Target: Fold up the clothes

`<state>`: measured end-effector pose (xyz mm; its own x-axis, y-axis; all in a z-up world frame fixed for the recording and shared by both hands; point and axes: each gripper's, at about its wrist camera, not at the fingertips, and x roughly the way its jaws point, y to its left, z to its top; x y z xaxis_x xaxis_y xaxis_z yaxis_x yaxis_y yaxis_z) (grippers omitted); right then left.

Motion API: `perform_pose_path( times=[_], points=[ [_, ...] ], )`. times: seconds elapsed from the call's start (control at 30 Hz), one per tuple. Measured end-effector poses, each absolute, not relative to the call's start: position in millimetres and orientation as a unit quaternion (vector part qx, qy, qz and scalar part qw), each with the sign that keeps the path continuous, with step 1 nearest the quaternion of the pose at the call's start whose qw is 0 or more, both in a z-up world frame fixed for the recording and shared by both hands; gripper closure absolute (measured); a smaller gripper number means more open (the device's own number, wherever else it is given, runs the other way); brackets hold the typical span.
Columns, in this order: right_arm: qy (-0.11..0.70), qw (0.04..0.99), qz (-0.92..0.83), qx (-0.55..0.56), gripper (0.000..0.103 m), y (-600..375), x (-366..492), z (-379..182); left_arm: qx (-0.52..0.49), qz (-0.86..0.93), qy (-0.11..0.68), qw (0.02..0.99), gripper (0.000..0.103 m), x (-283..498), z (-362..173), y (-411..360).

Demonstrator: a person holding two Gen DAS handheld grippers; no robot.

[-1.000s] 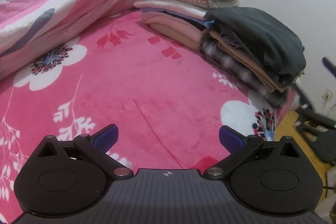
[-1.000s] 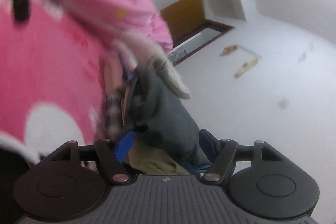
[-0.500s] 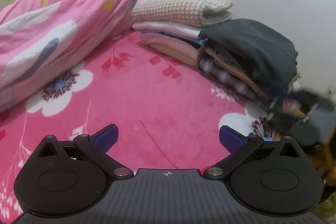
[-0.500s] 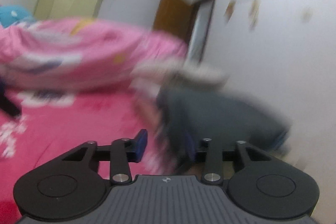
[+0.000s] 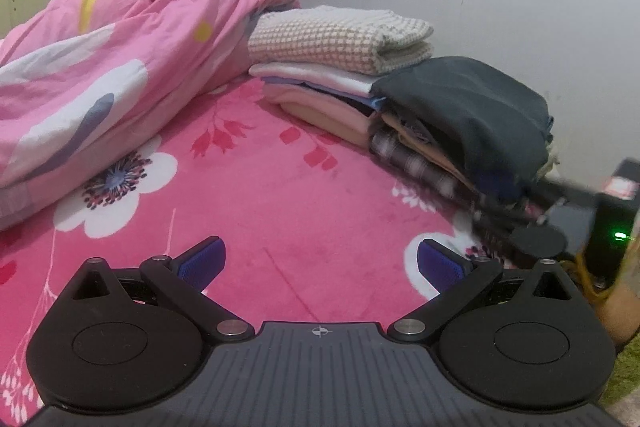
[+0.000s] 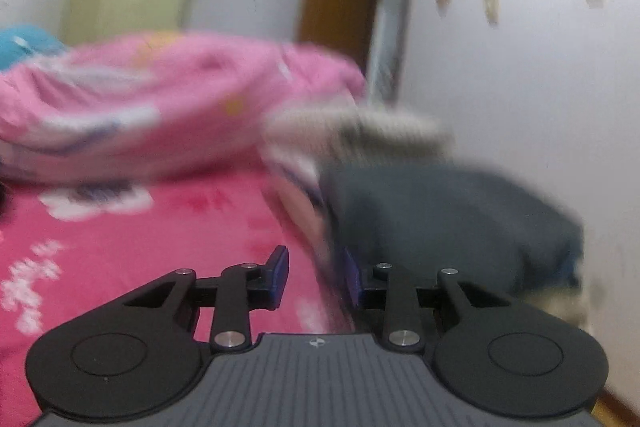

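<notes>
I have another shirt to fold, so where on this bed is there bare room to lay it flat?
The pink flowered blanket is bare between the bunched quilt and the folded clothes stack, forward of the left gripper. The wall side is crowded with the stack.

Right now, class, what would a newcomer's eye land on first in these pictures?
First, the bright pink floral blanket covering the bed. Then the rumpled pink quilt heaped at the left, and the stack of folded clothes against the wall at the right, a dark grey garment topping its near pile.
</notes>
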<state>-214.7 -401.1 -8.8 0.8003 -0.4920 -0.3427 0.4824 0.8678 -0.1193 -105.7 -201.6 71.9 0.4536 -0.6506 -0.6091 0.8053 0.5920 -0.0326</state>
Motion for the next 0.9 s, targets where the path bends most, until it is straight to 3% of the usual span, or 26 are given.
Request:
perform_pose_path(
  times=[0.1,0.27,0.33,0.43,0.5,0.57,0.9],
  points=[
    [0.223,0.942,-0.247,0.049,0.071,-407.0,-227.0,-28.3,0.134,-0.434,0.299,0.839,0.0,-106.9,69.3,-202.8],
    [0.191,0.944,-0.253,0.09,0.069,-372.6,-281.4,-14.8,0.135,-0.455,0.291,0.831,0.0,-118.5,72.4,-210.6],
    [0.183,0.937,-0.272,0.12,0.064,-366.6,-306.1,-4.7,0.137,-0.465,0.29,0.825,0.0,-126.2,73.3,-213.4],
    [0.177,0.925,-0.297,0.159,0.046,-359.7,-338.9,8.7,0.137,-0.475,0.291,0.819,0.0,-135.5,73.8,-216.6],
    [0.177,0.915,-0.323,0.168,0.015,-359.4,-352.7,18.1,0.138,-0.479,0.293,0.816,0.0,-139.6,73.1,-217.6],
    [0.17,0.905,-0.35,0.174,0.0,-359.4,-358.9,26.2,0.148,-0.482,0.298,0.81,0.0,-143.8,71.1,-221.0],
    [0.19,0.875,-0.425,0.132,0.0,-344.9,-354.1,54.1,0.157,-0.482,0.292,0.811,0.0,-155.1,67.8,-224.7]
  ],
)
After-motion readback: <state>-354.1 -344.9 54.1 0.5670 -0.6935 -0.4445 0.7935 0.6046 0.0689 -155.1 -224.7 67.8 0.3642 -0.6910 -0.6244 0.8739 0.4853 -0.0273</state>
